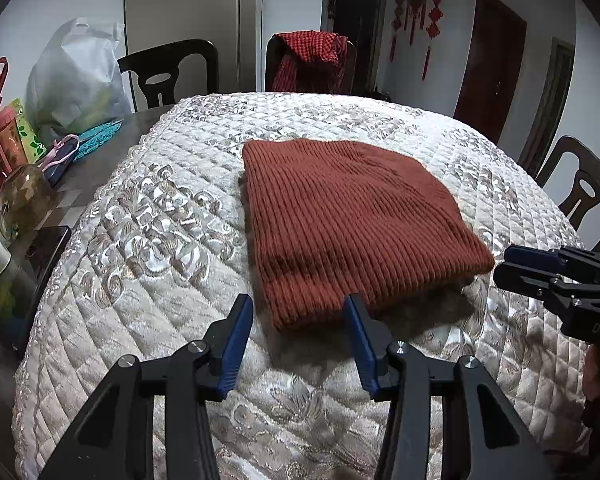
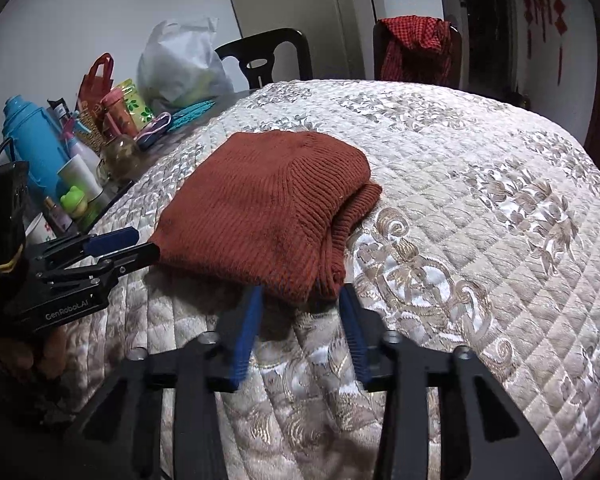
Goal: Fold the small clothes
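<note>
At the far left of the right wrist view, bottles, a blue flask (image 2: 28,140) and a frog toy (image 2: 75,199) crowd the bare table edge beside the quilted cover (image 2: 480,240). A wide swing of the left gripper (image 1: 298,306) that way could topple them; I judge that the main hazard. That gripper shows in its own view at lower centre, jaws spread wide and holding nothing, its right finger tip just touching the near edge of the rust knitted garment (image 1: 348,216).

The garment lies folded in a thick rectangle at the middle of the cover. Its layers look loose at the near right corner, where a lower layer peeks out, so a pinch catching only the top layer may drag the stack open.

The right gripper (image 2: 300,294) sits at lower centre of its view, jaws also parted and empty, tips at that corner.

To the right the cover is open and free for moving, then curves down at the table edge.
</note>
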